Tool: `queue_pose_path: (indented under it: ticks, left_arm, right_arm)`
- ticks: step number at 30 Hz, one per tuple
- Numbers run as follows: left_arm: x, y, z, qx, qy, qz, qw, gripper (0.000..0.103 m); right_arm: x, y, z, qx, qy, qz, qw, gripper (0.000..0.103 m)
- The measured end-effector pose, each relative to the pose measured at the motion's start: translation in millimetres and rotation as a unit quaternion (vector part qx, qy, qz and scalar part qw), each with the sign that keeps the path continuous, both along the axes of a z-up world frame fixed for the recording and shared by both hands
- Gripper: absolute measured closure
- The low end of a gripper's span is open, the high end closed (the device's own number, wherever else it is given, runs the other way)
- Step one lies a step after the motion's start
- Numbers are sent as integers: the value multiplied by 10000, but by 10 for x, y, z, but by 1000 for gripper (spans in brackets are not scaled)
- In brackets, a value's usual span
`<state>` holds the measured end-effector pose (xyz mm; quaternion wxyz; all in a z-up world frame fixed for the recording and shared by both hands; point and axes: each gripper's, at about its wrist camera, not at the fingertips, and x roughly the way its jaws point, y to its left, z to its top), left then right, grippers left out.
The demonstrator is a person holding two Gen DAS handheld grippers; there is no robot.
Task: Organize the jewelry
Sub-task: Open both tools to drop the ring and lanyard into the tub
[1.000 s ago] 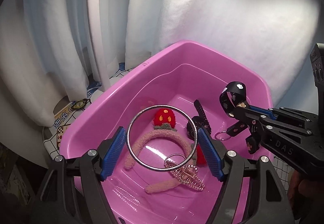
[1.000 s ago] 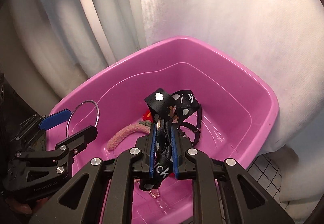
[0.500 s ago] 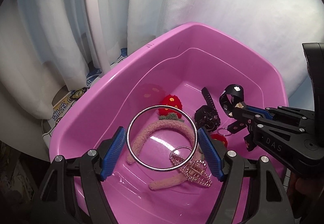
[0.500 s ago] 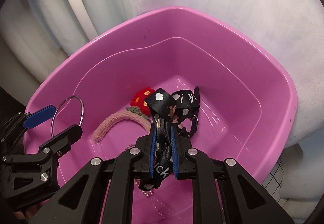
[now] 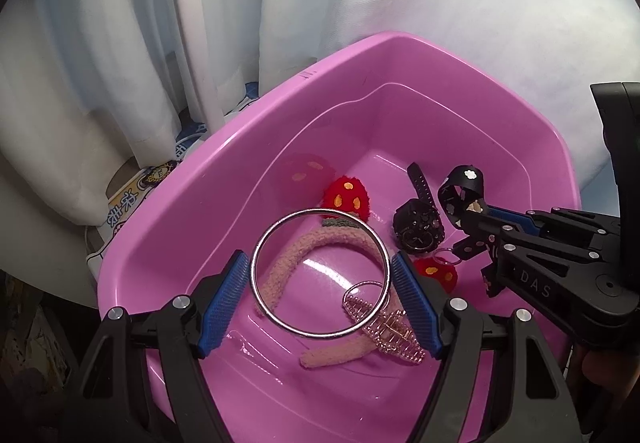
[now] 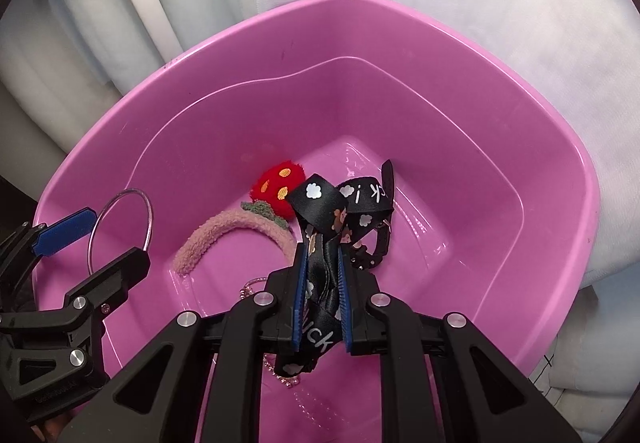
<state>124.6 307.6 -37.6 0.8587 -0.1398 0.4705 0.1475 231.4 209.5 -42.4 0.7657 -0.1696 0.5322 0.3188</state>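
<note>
The left gripper [image 5: 320,285] clamps a silver ring [image 5: 320,273] across its width, above the pink tub [image 5: 224,171]. In the tub lie a fuzzy headband [image 5: 296,263] (red strawberry at its top), a hair claw [image 5: 386,327] and a watch [image 5: 418,229]. The right gripper [image 6: 322,275] pinches a black ribbon [image 6: 326,215] over the tub; its jaws have just been easing apart.

A pink plastic tub [image 5: 224,179] carries the things: on its floor lie a fuzzy pink headband [image 5: 296,259] near left, a black watch [image 5: 418,229] farther right, a rose-gold hair claw [image 5: 384,327] nearest
</note>
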Motion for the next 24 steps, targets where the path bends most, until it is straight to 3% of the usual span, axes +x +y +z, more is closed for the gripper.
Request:
queue_pose_path:
  ticks: [1, 3, 5, 9, 24]
  left_arm:
    - [-2, -1, -2, 27, 22, 14, 10000, 31]
    - [-13, 4, -7, 85, 56, 38, 9999, 30]
    - [-36, 19, -3, 61, 43, 57, 10000, 22]
    - [-80, 41, 16, 59, 25, 132, 9999, 17]
    - [-242, 33, 133, 152, -146, 205, 9996, 16]
  right_arm:
    - [3, 3, 0, 4, -15, -3, 10000, 83]
    - [-9, 16, 32, 3, -107, 21, 9999, 61]
    - [-14, 27, 56, 11, -177, 32, 9998, 53]
    - [-14, 7, 55, 12, -175, -5, 9998, 53]
    - [-147, 0, 198, 191, -216, -79, 9996, 53]
